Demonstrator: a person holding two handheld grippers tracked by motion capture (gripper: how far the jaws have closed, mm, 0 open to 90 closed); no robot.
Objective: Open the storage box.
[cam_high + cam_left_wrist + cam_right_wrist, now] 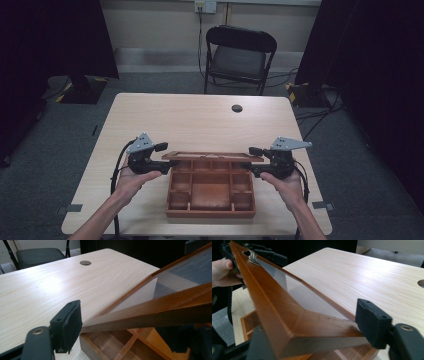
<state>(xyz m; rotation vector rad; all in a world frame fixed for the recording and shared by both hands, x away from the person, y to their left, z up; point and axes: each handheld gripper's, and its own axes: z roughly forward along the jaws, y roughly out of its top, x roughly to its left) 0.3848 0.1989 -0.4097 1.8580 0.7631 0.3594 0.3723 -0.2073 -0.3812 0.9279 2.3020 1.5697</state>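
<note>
A brown wooden box (210, 212) with several open compartments sits near the table's front edge. Its glass-paned lid (215, 156) is raised at a tilt over the box's far side. My left gripper (167, 155) holds the lid's left end. In the left gripper view the pad (67, 325) presses the corner of the lid frame (155, 310), above the box (100, 345). My right gripper (251, 160) clamps the right end. In the right gripper view its pad (372, 322) bears on the lid's frame (287, 315), which carries a metal clasp (252, 257) at its far end.
The light wooden table (190, 120) has a round cable hole (237, 108) near its far edge. A black folding chair (239, 55) stands behind the table. Dark curtains hang at both sides, and cables lie on the grey floor.
</note>
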